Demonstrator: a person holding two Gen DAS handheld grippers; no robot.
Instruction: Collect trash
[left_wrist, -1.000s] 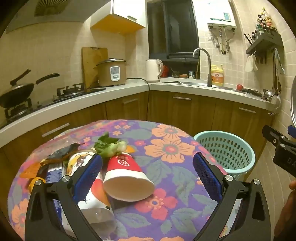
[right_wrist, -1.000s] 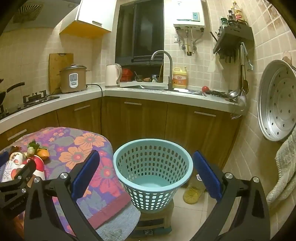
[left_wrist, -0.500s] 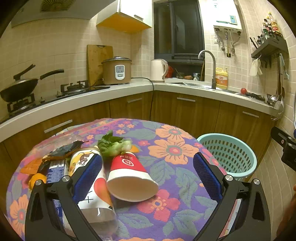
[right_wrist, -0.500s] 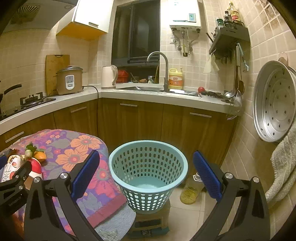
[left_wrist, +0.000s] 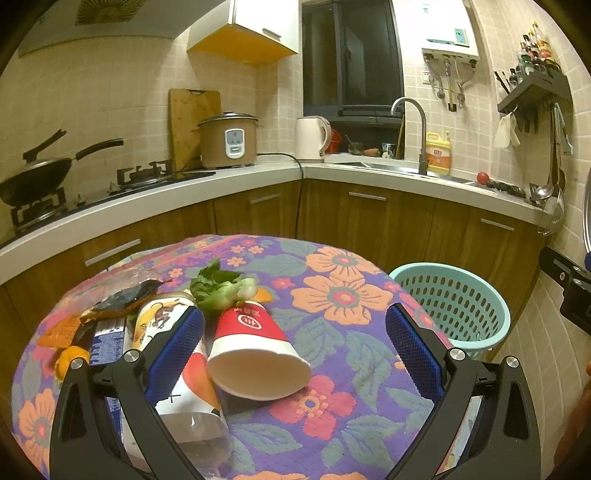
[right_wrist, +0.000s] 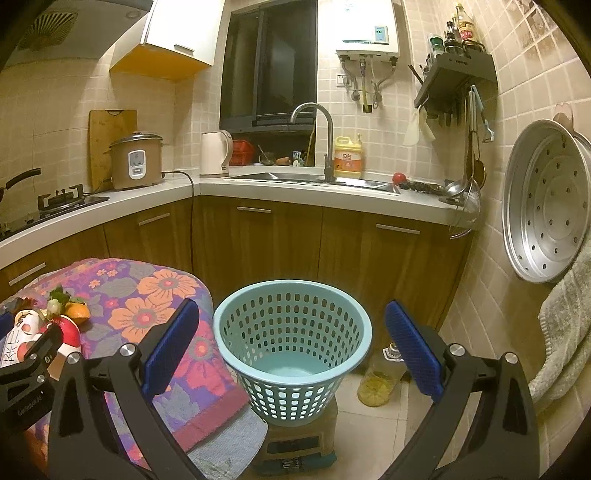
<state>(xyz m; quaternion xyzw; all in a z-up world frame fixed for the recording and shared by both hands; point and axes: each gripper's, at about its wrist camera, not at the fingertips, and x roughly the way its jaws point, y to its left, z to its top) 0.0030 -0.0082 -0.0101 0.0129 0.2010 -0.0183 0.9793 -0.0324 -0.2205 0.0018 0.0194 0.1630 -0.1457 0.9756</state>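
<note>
Left wrist view: the left claw (left_wrist: 293, 339) hangs wide apart and empty over the table (left_wrist: 354, 295). A red paper cup (left_wrist: 255, 350) lies on its side, mouth toward the camera, long axis running away, beside a plastic bottle (left_wrist: 184, 373) and bok choy (left_wrist: 221, 290).

Right wrist view: the right claw (right_wrist: 291, 347), spread wide and empty, faces the upright teal basket (right_wrist: 291, 332) on a stool (right_wrist: 295, 439).

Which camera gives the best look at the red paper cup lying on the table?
The left wrist view. The red paper cup lies on its side close ahead, open mouth toward the camera, between the open left tongs. In the right wrist view only a red sliver of it shows at the left edge, behind the other tool.
</note>
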